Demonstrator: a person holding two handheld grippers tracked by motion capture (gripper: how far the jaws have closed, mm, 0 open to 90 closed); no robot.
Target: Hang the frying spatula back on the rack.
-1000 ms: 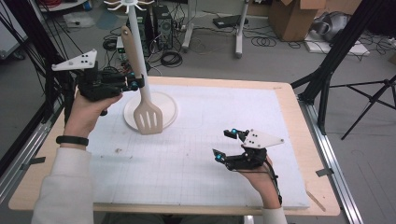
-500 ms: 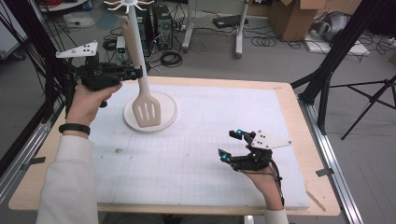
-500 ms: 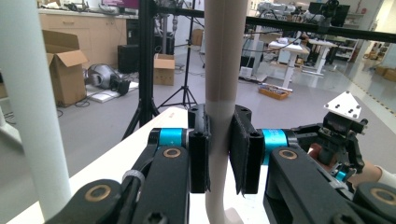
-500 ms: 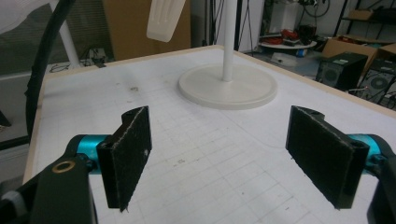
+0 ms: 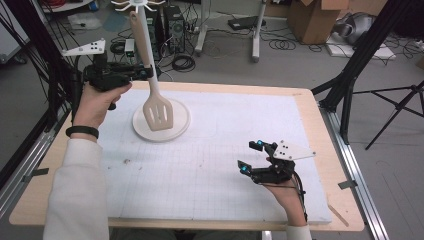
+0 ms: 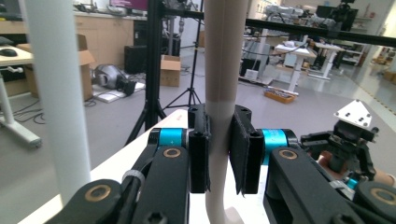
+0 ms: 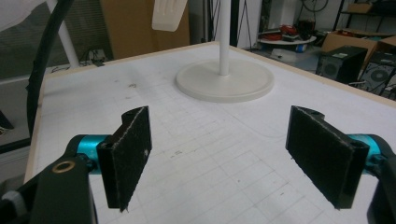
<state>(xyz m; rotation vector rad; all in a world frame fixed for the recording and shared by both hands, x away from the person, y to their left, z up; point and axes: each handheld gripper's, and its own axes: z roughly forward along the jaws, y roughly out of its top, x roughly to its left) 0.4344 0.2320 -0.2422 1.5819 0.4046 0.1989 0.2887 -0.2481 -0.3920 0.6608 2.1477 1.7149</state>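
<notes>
Left gripper (image 5: 145, 73) clamped on spatula (image 5: 159, 112) handle, blade hanging just above the rack (image 5: 140, 6) base, right gripper (image 5: 252, 157) jaws wide and empty well off it — lift straight, keep the handle vertical toward a hook.

spatula (image 5: 157, 107) above stand base (image 5: 177, 127), right claw (image 5: 251, 156) well right

High view looks down; both close tongs views share the stand (image 5: 161, 122).
</notes>
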